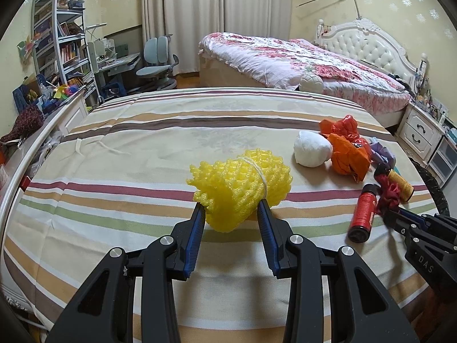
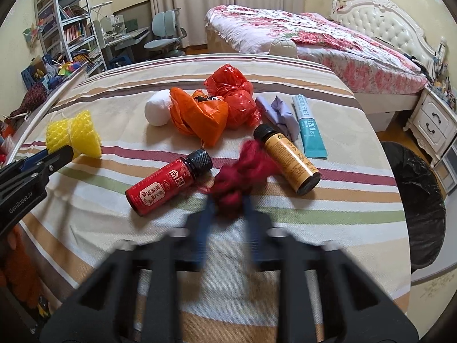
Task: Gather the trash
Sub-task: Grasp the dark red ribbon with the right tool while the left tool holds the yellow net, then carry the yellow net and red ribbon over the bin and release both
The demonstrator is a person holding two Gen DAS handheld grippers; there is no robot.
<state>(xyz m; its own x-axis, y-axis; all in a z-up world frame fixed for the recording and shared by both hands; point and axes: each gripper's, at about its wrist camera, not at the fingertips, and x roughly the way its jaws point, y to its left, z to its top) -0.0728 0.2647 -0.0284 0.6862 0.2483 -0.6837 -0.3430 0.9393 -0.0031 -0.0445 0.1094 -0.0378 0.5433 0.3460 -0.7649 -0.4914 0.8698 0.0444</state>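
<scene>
The trash lies scattered over a striped bedspread [image 1: 142, 148], and two pieces of it are already gripped. The left gripper [image 1: 231, 208] has its blue pads [image 1: 197, 228] pressed in on either side of a yellow foam net [image 1: 242, 183] tied round with white string, the bundle resting on the cloth at the near left. Off to its right, the right gripper [image 2: 227, 200], blurred in its own camera, has its jaws drawn in tight on a crumpled dark red wad [image 2: 242, 177] that lies between two small bottles: a red bottle [image 2: 168, 183] on its side to the left and an amber bottle [image 2: 288, 160] to the right, both with black caps. Just beyond the amber bottle lies a teal and white tube [image 2: 310, 128], touching a folded lilac wrapper [image 2: 277, 111]. Further back sit an orange bag [image 2: 200, 117] and a red plastic bag [image 2: 231, 91] crumpled together, with a white ball of paper [image 2: 158, 108] against the orange one. A bin lined with a black bag [image 2: 417, 200] stands on the floor beside the right edge of the bed. Behind it all is a second bed with a floral quilt [image 1: 300, 57].
</scene>
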